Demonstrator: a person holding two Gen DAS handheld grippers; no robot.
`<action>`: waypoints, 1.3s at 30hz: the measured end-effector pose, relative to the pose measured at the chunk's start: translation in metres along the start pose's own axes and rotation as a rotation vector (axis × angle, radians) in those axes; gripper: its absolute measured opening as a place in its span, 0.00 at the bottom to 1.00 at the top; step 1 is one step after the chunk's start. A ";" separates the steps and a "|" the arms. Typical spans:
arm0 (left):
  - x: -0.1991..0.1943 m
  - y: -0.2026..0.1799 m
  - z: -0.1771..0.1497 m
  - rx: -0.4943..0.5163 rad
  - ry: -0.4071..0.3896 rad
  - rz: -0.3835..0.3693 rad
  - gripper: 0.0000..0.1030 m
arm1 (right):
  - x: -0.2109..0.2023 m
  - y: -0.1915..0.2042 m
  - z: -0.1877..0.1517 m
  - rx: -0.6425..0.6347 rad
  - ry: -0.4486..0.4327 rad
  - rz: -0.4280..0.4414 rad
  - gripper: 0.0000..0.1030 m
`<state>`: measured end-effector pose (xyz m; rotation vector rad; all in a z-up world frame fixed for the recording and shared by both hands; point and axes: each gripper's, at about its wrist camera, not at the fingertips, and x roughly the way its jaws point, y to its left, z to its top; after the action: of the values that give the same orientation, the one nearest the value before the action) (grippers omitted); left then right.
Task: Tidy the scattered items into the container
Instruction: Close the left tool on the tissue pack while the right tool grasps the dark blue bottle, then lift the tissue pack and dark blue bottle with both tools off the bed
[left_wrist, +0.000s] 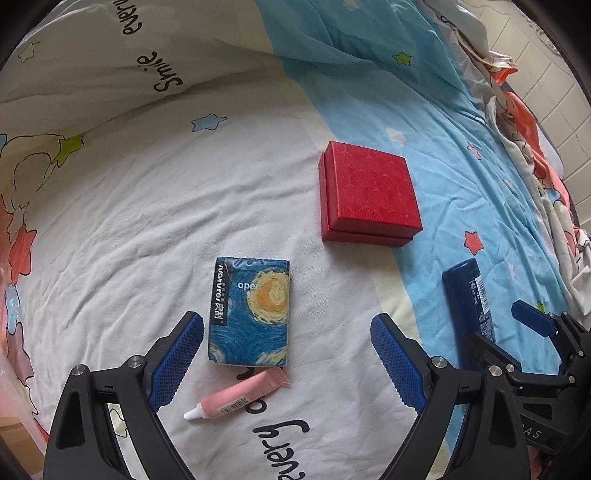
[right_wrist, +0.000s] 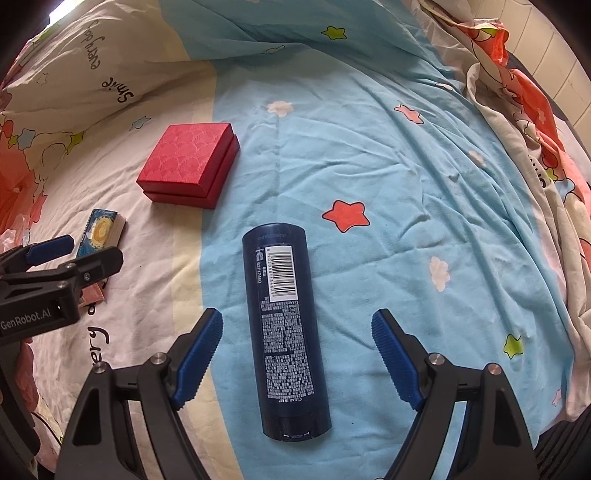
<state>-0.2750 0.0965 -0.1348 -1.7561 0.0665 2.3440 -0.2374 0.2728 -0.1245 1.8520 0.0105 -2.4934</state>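
Note:
A tissue pack with a starry-night print (left_wrist: 250, 314) lies flat on the bed sheet between the fingers of my open left gripper (left_wrist: 287, 325). A pink tube with a white cap (left_wrist: 236, 397) lies just below the pack. A closed red box (left_wrist: 369, 192) sits further ahead. A dark blue bottle (right_wrist: 284, 328) lies on its side between the fingers of my open right gripper (right_wrist: 297, 325). The bottle also shows in the left wrist view (left_wrist: 469, 295), and the red box (right_wrist: 188, 166) and the tissue pack (right_wrist: 101, 230) show in the right wrist view.
The bed sheet (left_wrist: 147, 221) is white and blue with stars and lettering. A crumpled quilt (right_wrist: 524, 122) lies along the right side. A folded duvet (left_wrist: 110, 55) rises at the back left. The other gripper (right_wrist: 55, 280) is at the left of the right wrist view.

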 end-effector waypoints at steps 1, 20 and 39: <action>0.000 0.001 0.002 0.000 -0.005 0.007 0.91 | 0.001 0.000 0.000 -0.001 0.001 0.001 0.78; 0.025 0.016 0.007 -0.014 0.013 0.009 0.91 | 0.015 0.006 0.002 -0.007 0.010 0.003 0.78; 0.017 0.007 -0.006 0.042 0.019 0.060 0.45 | 0.016 -0.012 -0.007 0.084 0.049 0.064 0.37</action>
<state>-0.2748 0.0909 -0.1535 -1.7812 0.1719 2.3491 -0.2359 0.2846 -0.1420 1.9116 -0.1521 -2.4421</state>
